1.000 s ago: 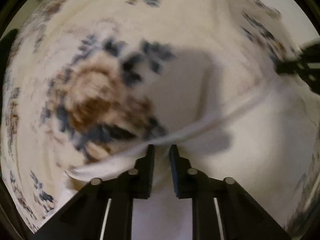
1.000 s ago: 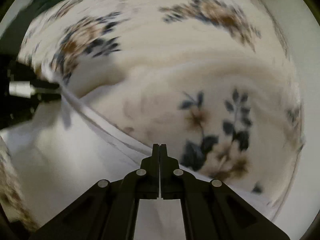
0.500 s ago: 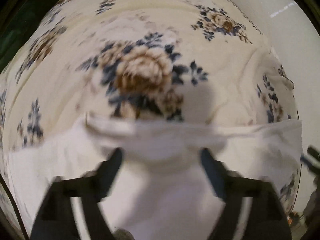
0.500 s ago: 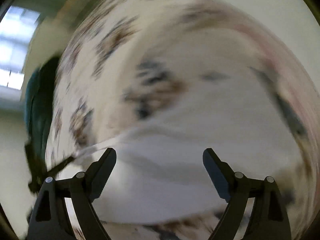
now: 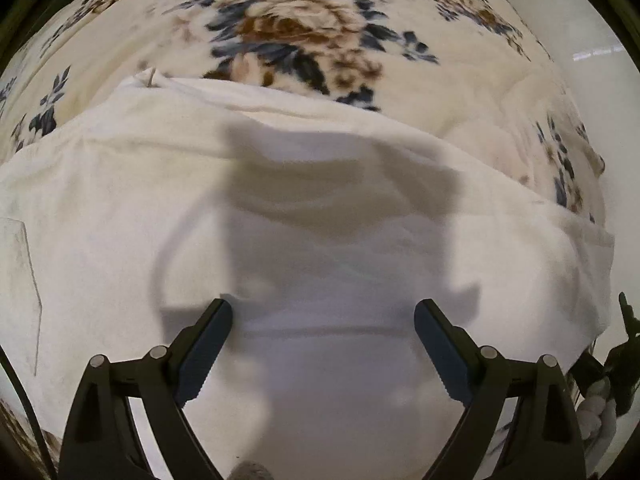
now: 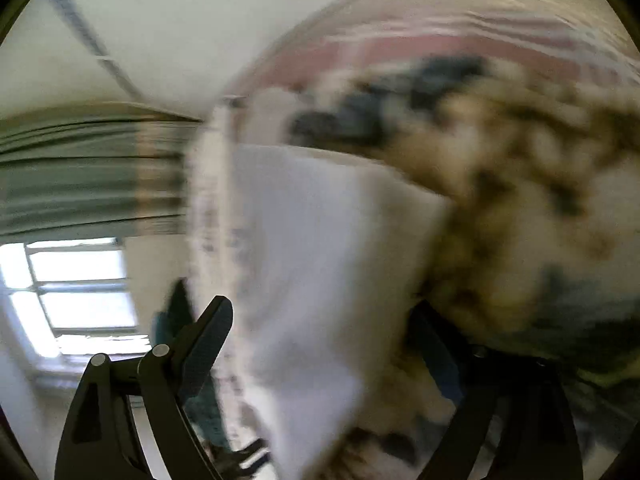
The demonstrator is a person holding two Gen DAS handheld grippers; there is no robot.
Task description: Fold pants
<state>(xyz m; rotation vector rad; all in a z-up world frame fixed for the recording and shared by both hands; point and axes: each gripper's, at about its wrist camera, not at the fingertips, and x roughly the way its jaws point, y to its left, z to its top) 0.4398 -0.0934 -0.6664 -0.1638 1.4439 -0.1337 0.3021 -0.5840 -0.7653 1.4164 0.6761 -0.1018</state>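
Two black handheld grippers work over white pants (image 5: pixel 304 216) spread flat on a cream blanket (image 5: pixel 300 36) printed with blue and brown flowers. From the left wrist camera, the pants fill the lower half of the view, their far edge lying across the blanket and one corner (image 5: pixel 146 78) curled up at upper left. To do this step well, the fold probably needs its edges lined up and the cloth smoothed flat before any new grab, taking an edge or corner, not the middle. The left gripper (image 5: pixel 323 330) points steeply down above the cloth with its jaws wide apart; nothing is pinched between them, and its shadow falls on the fabric. The right wrist view is heavily blurred. The right gripper (image 6: pixel 320 332) has its jaws apart and closing; white cloth (image 6: pixel 316 264) shows between them, but the pads do not appear to press on it, so it seems to hold nothing
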